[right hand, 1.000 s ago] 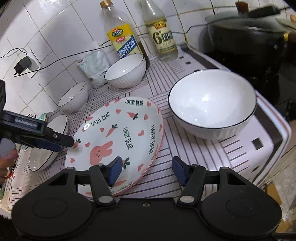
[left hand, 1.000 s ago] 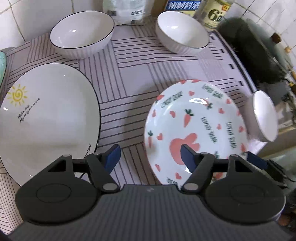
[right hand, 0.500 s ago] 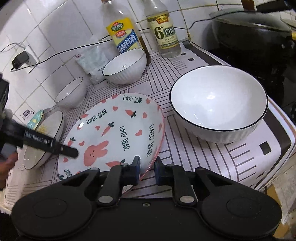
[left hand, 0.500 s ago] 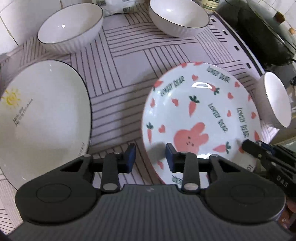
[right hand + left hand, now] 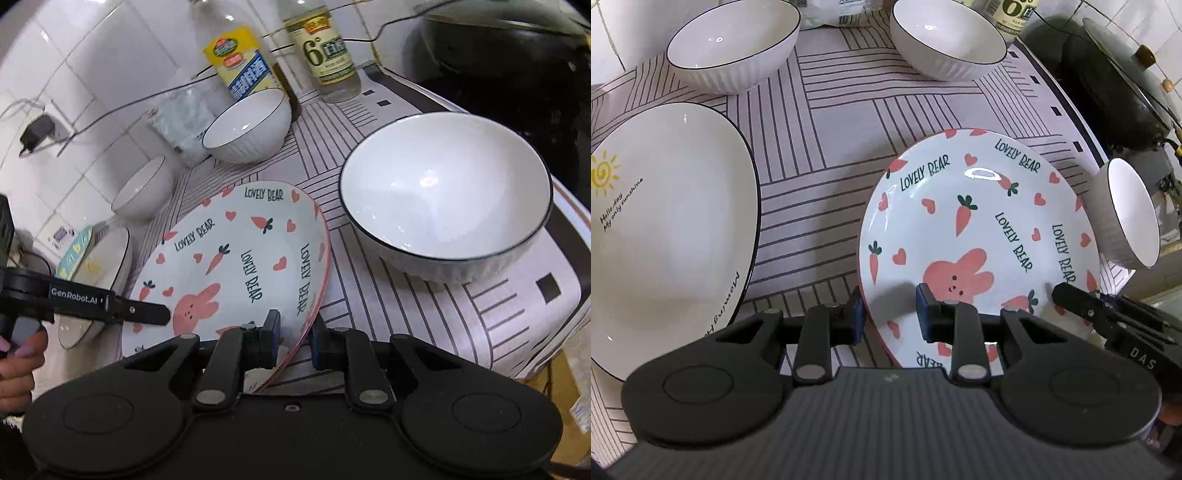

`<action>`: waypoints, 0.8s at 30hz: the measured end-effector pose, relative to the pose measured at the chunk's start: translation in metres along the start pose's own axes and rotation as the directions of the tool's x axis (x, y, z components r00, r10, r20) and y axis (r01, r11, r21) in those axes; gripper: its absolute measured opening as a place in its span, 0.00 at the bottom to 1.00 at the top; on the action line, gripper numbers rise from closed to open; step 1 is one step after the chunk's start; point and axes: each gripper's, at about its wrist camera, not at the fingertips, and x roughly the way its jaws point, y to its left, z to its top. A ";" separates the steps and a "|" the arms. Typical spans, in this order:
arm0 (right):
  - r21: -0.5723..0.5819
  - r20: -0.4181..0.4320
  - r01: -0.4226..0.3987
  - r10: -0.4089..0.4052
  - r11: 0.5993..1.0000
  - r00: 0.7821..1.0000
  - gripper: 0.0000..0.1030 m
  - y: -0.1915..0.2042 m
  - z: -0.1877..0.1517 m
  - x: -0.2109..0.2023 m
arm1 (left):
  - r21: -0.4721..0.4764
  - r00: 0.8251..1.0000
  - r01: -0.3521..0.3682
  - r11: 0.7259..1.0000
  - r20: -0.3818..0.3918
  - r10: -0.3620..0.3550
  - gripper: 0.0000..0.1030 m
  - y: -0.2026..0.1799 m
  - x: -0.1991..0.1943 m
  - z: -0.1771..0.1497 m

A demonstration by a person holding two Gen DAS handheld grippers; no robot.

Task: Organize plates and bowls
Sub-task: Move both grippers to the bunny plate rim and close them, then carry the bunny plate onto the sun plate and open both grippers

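Note:
The carrot-and-rabbit "Lovely Bear" plate [image 5: 979,229] [image 5: 240,258] is tilted up off the striped mat. My left gripper [image 5: 890,314] is shut on its near left rim. My right gripper [image 5: 293,338] is shut on its near right rim; its tip shows in the left wrist view [image 5: 1108,310]. A large white plate with a sun drawing [image 5: 665,229] lies to the left. Two white ribbed bowls [image 5: 735,51] [image 5: 947,44] stand at the back. A third white bowl [image 5: 443,192] stands right of the plate.
Two bottles [image 5: 240,66] [image 5: 325,51] and a plastic bag [image 5: 181,122] stand against the tiled wall. A dark pot [image 5: 1115,88] sits on the stove at the right. The mat's edge [image 5: 554,295] drops off at the right. A green-patterned dish [image 5: 74,251] is at far left.
Both grippers were open a second ago and have closed on opposite rims of the Lovely Bear plate. The plate now sits tilted, lifted off the mat.

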 end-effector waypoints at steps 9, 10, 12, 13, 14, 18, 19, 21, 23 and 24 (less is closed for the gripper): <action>-0.073 -0.018 -0.050 0.049 0.996 0.999 0.20 0.017 0.012 -0.023 | 0.019 1.000 0.003 1.000 0.015 -0.003 0.26 0.002 -0.036 -0.009; -0.076 -0.018 -0.054 0.053 0.996 0.998 0.20 0.020 0.014 -0.027 | 0.020 1.000 -0.001 1.000 0.018 0.000 0.26 0.002 -0.042 -0.011; -0.084 -0.019 -0.069 0.068 0.994 0.998 0.21 0.027 0.016 -0.034 | 0.020 1.000 -0.003 1.000 0.029 0.002 0.26 0.003 -0.056 -0.014; -0.093 -0.019 -0.076 0.075 0.993 0.997 0.21 0.031 0.018 -0.038 | 0.020 0.999 -0.004 1.000 0.039 0.003 0.26 0.004 -0.063 -0.016; -0.102 -0.019 -0.082 0.080 0.991 0.997 0.21 0.035 0.018 -0.041 | 0.021 0.999 -0.007 1.000 0.046 0.006 0.26 0.004 -0.069 -0.018; -0.147 -0.016 -0.107 0.105 0.983 0.994 0.22 0.051 0.023 -0.054 | 0.015 0.997 -0.013 1.000 0.071 0.012 0.26 0.008 -0.093 -0.025; -0.156 -0.014 -0.116 0.115 0.981 0.993 0.22 0.055 0.024 -0.058 | 0.009 0.997 -0.013 1.000 0.078 0.012 0.26 0.011 -0.099 -0.028; -0.175 -0.012 -0.133 0.133 0.976 0.991 0.22 0.062 0.026 -0.061 | -0.005 0.996 -0.013 1.000 0.087 0.013 0.26 0.016 -0.110 -0.032; -0.201 -0.014 -0.152 0.152 0.968 0.988 0.22 0.070 0.029 -0.064 | -0.032 0.996 -0.013 0.999 0.092 0.016 0.26 0.025 -0.121 -0.036; -0.214 -0.015 -0.161 0.162 0.963 0.987 0.22 0.074 0.030 -0.065 | -0.043 0.995 -0.013 0.999 0.097 0.017 0.27 0.028 -0.125 -0.037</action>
